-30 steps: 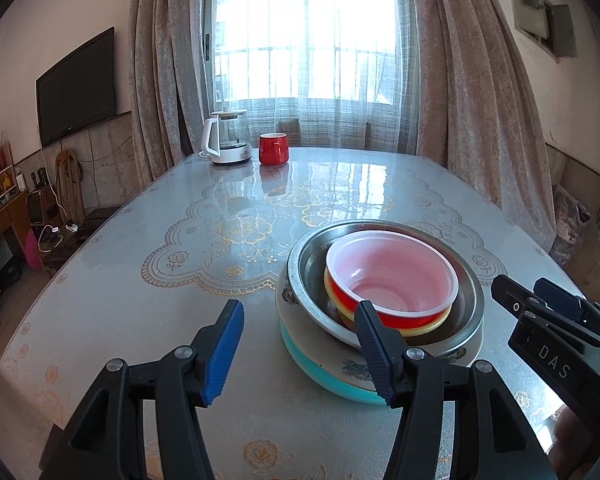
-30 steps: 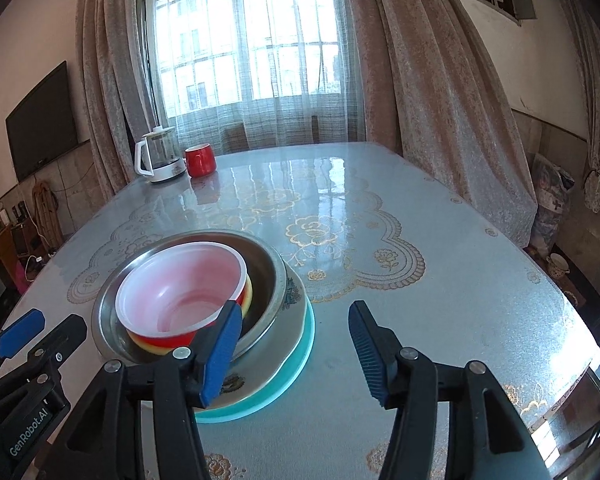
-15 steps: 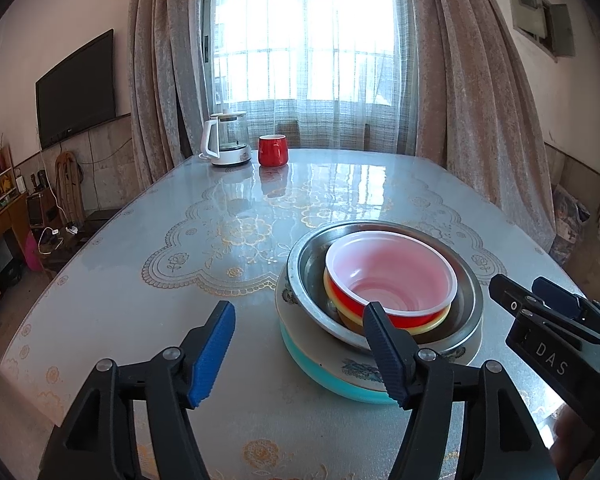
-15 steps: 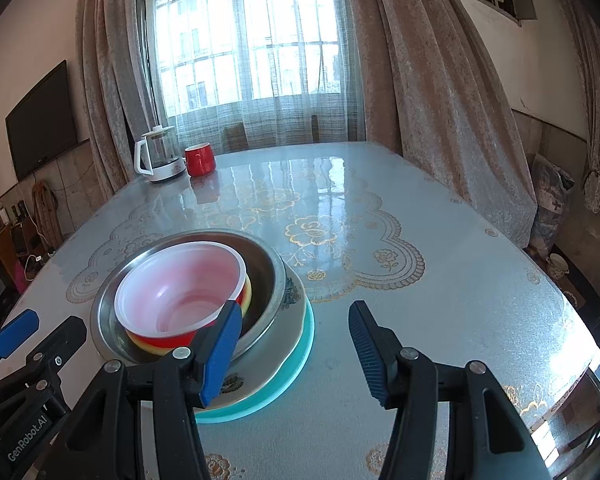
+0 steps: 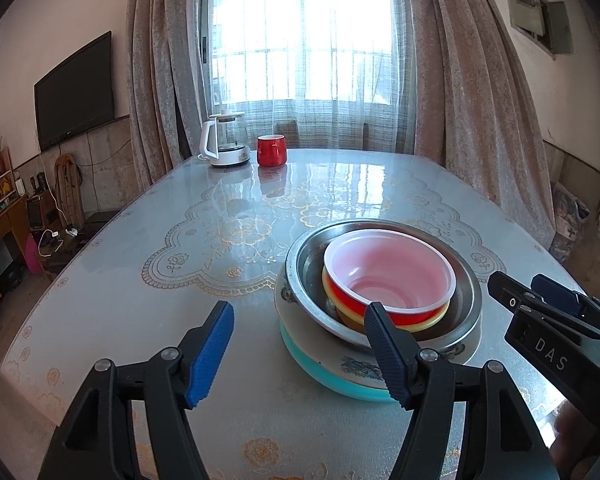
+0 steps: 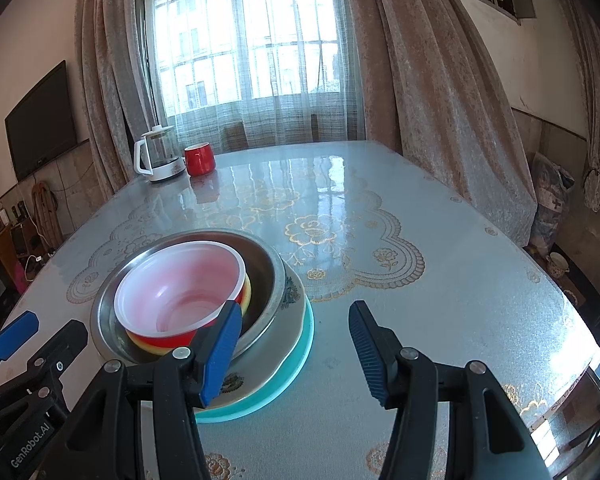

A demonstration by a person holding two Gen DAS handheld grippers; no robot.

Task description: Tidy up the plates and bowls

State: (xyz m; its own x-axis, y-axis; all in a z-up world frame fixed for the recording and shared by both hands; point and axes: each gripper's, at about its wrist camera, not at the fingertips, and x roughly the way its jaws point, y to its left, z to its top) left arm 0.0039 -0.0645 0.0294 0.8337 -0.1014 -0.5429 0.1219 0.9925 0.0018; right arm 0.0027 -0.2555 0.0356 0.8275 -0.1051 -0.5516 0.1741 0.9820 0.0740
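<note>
A nested stack sits on the table: a teal plate at the bottom, a white floral plate on it, then a steel bowl holding a yellow bowl and a red bowl with a pale inside. My left gripper hovers open just in front of the stack's left side, nothing between its blue pads. My right gripper stands open at the stack's right edge, its left pad in front of the steel bowl and red bowl. Neither touches the stack.
A glass kettle and a red mug stand at the table's far end near the curtained window. The right gripper shows at the right of the left wrist view. A TV and shelves line the left wall.
The left gripper's jaws have spread wider apart. The stack and the right gripper have not moved.
</note>
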